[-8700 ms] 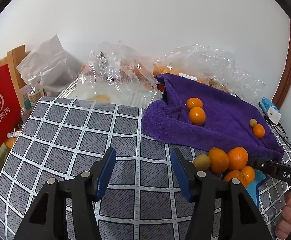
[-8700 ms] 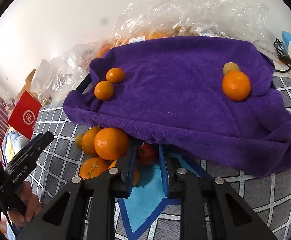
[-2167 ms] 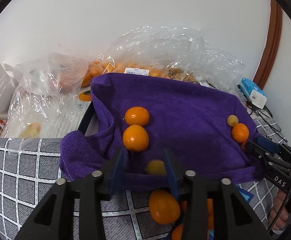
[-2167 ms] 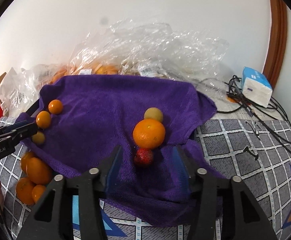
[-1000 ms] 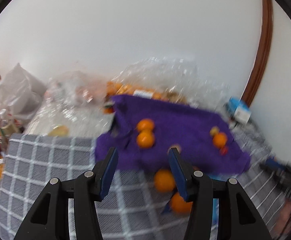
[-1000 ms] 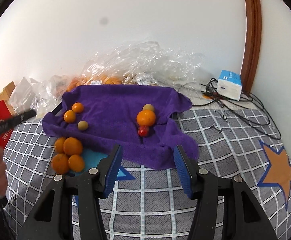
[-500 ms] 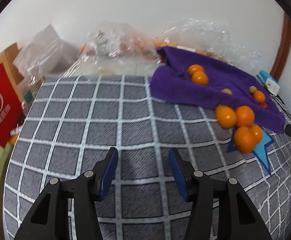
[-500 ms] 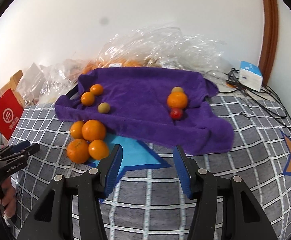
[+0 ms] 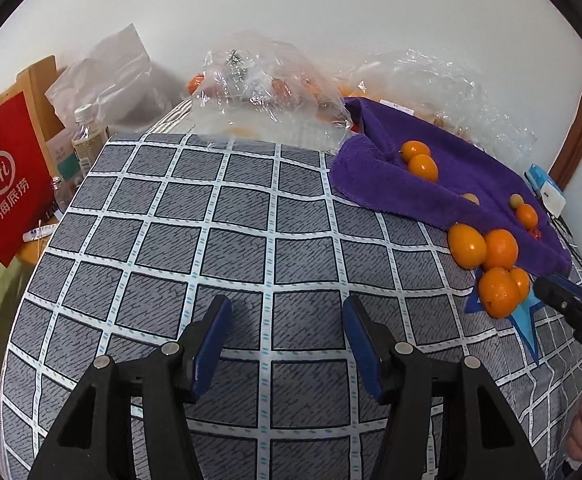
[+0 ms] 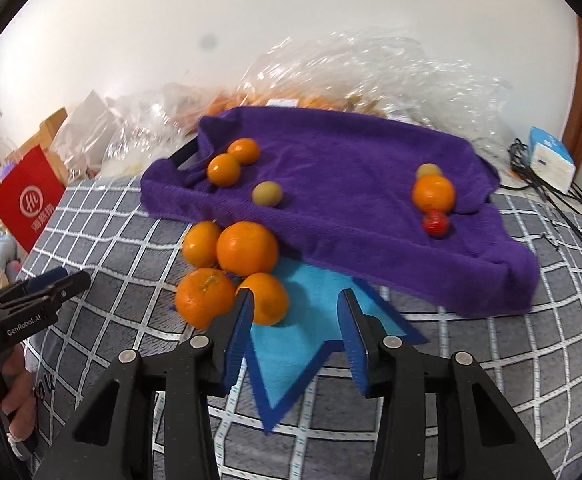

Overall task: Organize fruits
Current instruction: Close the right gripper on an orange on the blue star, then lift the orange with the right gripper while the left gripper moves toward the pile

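A: What are the claws doing?
B: The left gripper [image 9: 287, 322] is opening, holding nothing over the checked cloth [image 9: 219, 240]. The right gripper [image 10: 295, 306] is narrowing, empty.
A: The fruit?
B: Four oranges [image 10: 247, 248] are sitting at its eleven o'clock, by the purple towel [image 10: 351, 184].

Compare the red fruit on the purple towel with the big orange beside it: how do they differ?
The red fruit is much smaller than the orange. It is glossy red; the orange is matte orange. The red fruit lies nearer the camera and the towel's front edge; the orange lies behind it, with a small tan fruit behind that. Both are round, rest on the towel and seem to touch.
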Available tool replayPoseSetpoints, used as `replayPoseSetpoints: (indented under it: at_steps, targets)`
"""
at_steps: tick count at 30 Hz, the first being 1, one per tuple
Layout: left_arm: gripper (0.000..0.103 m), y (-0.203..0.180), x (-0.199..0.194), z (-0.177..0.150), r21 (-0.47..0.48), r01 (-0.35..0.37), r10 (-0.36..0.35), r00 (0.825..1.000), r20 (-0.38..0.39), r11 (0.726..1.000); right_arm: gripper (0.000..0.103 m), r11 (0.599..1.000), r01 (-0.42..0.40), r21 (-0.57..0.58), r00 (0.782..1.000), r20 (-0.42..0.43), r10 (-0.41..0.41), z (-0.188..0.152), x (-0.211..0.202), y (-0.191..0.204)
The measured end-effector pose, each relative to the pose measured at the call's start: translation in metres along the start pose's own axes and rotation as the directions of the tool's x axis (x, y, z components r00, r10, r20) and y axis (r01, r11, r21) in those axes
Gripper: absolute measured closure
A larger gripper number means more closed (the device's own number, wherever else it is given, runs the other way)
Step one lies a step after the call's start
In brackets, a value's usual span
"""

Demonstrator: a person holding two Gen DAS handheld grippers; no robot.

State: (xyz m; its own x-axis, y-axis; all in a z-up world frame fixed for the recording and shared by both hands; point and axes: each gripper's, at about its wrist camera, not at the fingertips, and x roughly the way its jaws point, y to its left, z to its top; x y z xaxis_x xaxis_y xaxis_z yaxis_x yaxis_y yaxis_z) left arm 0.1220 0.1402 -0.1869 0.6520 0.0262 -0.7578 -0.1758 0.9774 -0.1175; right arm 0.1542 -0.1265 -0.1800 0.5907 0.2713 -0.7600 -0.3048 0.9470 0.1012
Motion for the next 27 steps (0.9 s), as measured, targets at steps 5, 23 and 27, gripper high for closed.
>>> replayPoseSetpoints:
  at_steps: [5, 23, 27]
  targets:
    - [0.047, 0.001, 0.0, 0.001, -0.001, 0.002, -0.002, 1.0, 0.0, 1.0, 0.063, 0.999, -0.01, -0.04, 1.0, -0.016, 0.01, 0.003, 0.009, 0.013]
    - [0.042, -0.004, 0.002, -0.001, 0.03, -0.018, 0.019, 1.0, -0.01, 0.999, 0.072, 0.997, 0.054, -0.059, 0.998, 0.018, -0.053, -0.004, 0.011, 0.008]
    - [0.04, -0.005, 0.002, -0.002, 0.043, -0.02, 0.021, 1.0, -0.016, 0.999, 0.071, 0.997, 0.072, -0.002, 0.997, 0.032, -0.072, -0.008, -0.005, -0.023]
